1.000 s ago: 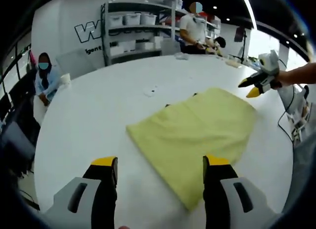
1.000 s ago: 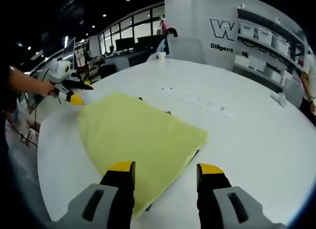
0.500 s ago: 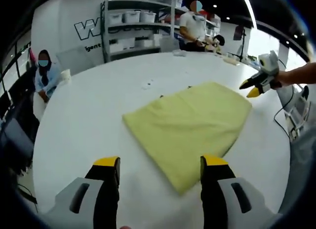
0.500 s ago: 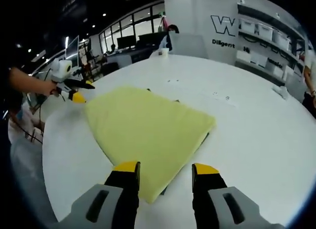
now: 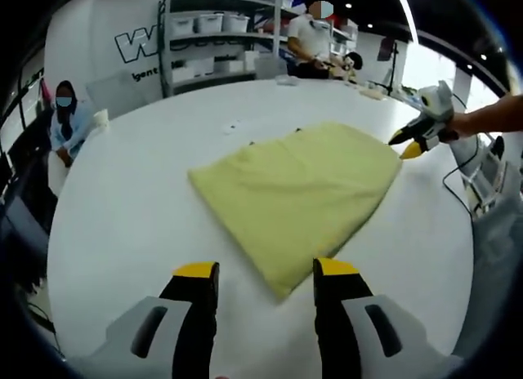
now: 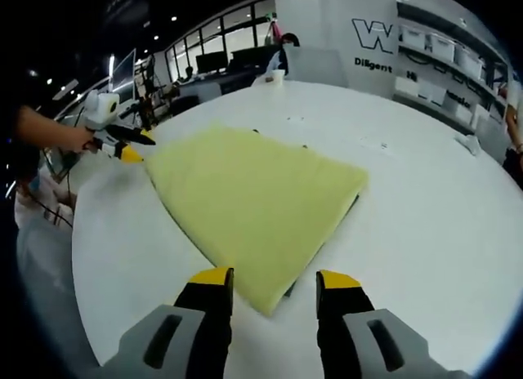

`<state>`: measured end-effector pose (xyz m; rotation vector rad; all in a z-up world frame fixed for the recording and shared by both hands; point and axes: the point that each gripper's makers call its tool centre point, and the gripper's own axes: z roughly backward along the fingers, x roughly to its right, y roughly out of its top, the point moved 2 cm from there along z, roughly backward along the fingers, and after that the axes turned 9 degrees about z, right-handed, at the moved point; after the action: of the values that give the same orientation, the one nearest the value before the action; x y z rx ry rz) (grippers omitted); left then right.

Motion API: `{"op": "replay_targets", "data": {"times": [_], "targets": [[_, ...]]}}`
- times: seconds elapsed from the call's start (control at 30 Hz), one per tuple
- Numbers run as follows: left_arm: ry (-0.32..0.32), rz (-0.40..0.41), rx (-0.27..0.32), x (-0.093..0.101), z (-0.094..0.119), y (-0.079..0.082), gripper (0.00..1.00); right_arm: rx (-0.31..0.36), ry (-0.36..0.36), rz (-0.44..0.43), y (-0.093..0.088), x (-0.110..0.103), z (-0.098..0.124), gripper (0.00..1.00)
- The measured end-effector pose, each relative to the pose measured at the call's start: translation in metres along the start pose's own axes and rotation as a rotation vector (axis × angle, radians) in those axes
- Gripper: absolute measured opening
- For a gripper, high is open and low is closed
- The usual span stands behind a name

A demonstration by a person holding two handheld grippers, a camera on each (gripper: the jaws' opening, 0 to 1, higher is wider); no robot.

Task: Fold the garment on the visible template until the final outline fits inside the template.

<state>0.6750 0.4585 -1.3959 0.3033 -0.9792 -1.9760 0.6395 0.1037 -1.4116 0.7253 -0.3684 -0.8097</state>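
A yellow garment (image 5: 298, 191) lies folded flat on the round white table (image 5: 131, 224). Dark slivers of the template (image 6: 353, 209) peek out along its edge. In the left gripper view my left gripper (image 5: 265, 273) stands open, with the garment's near corner lying between its yellow-tipped jaws. The right gripper (image 5: 402, 144) hovers at the garment's far right corner, held by a hand. In the right gripper view my right gripper (image 6: 274, 279) is open over the near corner of the garment (image 6: 253, 195). The left gripper (image 6: 139, 149) hangs by the far left corner.
Shelves with white bins (image 5: 204, 36) stand behind the table. A seated person (image 5: 64, 122) is at the table's far left and another person (image 5: 315, 40) stands at the back. Cables (image 5: 466, 171) hang off the table's right edge. A cup (image 6: 278, 74) sits far off.
Both views have drawn nearer and lower to the garment. Its near corner now lies between each gripper's jaws. The jaws stand slightly closer together than before.
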Motion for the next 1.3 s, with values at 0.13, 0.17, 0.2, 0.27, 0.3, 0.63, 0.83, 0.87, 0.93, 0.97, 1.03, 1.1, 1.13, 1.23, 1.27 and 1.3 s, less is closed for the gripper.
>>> {"op": "replay_targets", "data": {"times": [0.13, 0.17, 0.2, 0.27, 0.3, 0.63, 0.83, 0.87, 0.93, 0.97, 1.03, 1.1, 1.13, 1.23, 1.27, 1.3], "targets": [[-0.01, 0.006, -0.01, 0.003, 0.0, -0.006, 0.45, -0.004, 0.004, -0.003, -0.003, -0.001, 0.001, 0.36], [-0.012, 0.005, -0.016, 0.004, 0.0, -0.007, 0.43, -0.006, 0.004, -0.003, -0.003, -0.002, 0.001, 0.35], [-0.015, 0.004, -0.019, 0.005, 0.0, -0.009, 0.41, -0.006, 0.005, -0.004, -0.003, -0.002, 0.001, 0.35], [-0.024, 0.004, -0.028, 0.008, -0.001, -0.013, 0.38, -0.008, 0.009, -0.007, -0.003, -0.005, 0.001, 0.35], [-0.026, 0.001, -0.033, 0.008, -0.001, -0.015, 0.37, -0.009, 0.01, -0.004, -0.004, -0.005, 0.0, 0.35], [-0.044, -0.011, -0.057, 0.01, -0.006, -0.023, 0.26, -0.041, 0.015, -0.002, -0.017, -0.009, -0.003, 0.29], [-0.043, -0.008, -0.067, 0.01, -0.007, -0.025, 0.2, -0.051, 0.017, 0.043, -0.019, -0.009, 0.0, 0.11], [-0.042, -0.008, -0.068, 0.01, -0.007, -0.025, 0.18, -0.049, 0.018, 0.047, -0.019, -0.009, 0.0, 0.08], [-0.036, -0.016, -0.069, 0.009, -0.007, -0.026, 0.13, -0.054, 0.02, 0.056, -0.019, -0.01, 0.0, 0.05], [-0.032, -0.023, -0.07, 0.008, -0.006, -0.026, 0.1, -0.057, 0.018, 0.06, -0.02, -0.009, 0.0, 0.04], [-0.034, -0.039, -0.068, 0.008, -0.006, -0.027, 0.09, -0.064, 0.019, 0.062, -0.02, -0.008, 0.0, 0.0], [-0.031, -0.075, -0.066, 0.007, -0.006, -0.027, 0.08, -0.069, 0.018, 0.07, -0.021, -0.007, 0.0, 0.0], [-0.032, -0.093, -0.067, 0.007, -0.005, -0.027, 0.07, -0.071, 0.018, 0.074, -0.021, -0.007, 0.0, 0.0], [-0.037, -0.138, -0.073, 0.007, -0.005, -0.027, 0.07, -0.082, 0.019, 0.106, -0.021, -0.006, 0.0, 0.0], [-0.038, -0.167, -0.07, 0.006, -0.005, -0.026, 0.07, -0.087, 0.018, 0.125, -0.021, -0.005, 0.0, 0.0], [-0.041, -0.179, -0.071, 0.006, -0.005, -0.026, 0.07, -0.088, 0.019, 0.123, -0.021, -0.006, 0.0, 0.0]]}}
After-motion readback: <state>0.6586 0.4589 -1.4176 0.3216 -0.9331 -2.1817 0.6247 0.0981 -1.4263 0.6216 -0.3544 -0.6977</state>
